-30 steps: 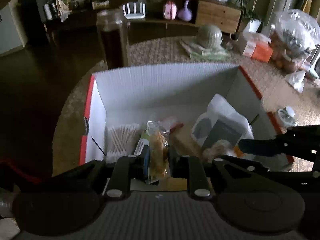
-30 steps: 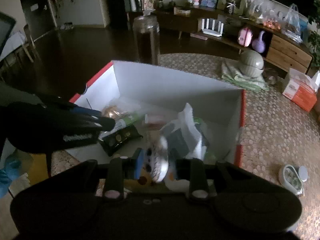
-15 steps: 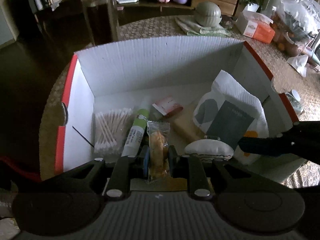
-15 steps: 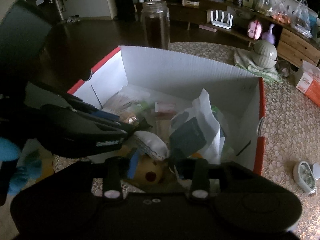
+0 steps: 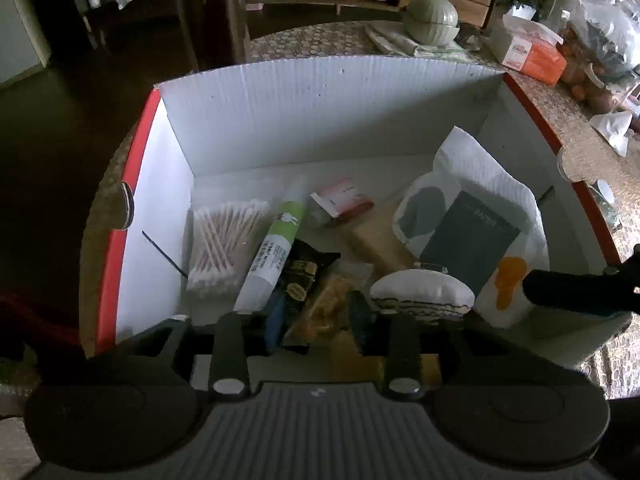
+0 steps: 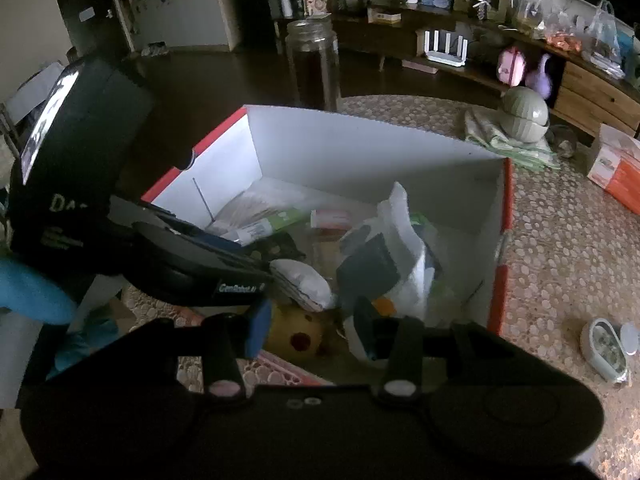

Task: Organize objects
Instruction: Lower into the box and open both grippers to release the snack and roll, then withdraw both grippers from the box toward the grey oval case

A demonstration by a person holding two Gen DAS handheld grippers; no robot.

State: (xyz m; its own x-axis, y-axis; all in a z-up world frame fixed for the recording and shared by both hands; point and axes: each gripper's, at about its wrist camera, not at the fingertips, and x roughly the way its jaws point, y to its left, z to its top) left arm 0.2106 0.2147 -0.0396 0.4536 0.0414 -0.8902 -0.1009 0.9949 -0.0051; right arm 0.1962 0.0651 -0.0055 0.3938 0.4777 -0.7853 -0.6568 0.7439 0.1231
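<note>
Pebble-patterned tabletop (image 6: 560, 248) carries the red-edged white corrugated cardboard box (image 5: 320, 120) that you are filling, a tall dark glass jar (image 5: 208, 12) standing beyond its far wall. Your left gripper (image 5: 316, 316) hangs low inside the near edge, its jaws parted wider than the clear-wrapped yellow snack packet (image 5: 324, 308) lying between them; whether a pad touches the wrapper cannot be told. Judged from that gap, the packet rests on the box floor, laid down among its neighbours. Just left of the tongs lie a black foil sachet (image 5: 304, 272), a green-and-white tube (image 5: 272, 252) and a bundle of cotton swabs (image 5: 224, 240); just right sits a white striped cushion-like pouch (image 5: 420, 292), with a white patterned paper bag (image 5: 472, 216) leaning behind it. Your right gripper (image 6: 308, 328) hovers at the near rim, jaws apart and empty, a yellow red-spotted round toy (image 6: 296, 336) showing between them, apparently its next pick.
</note>
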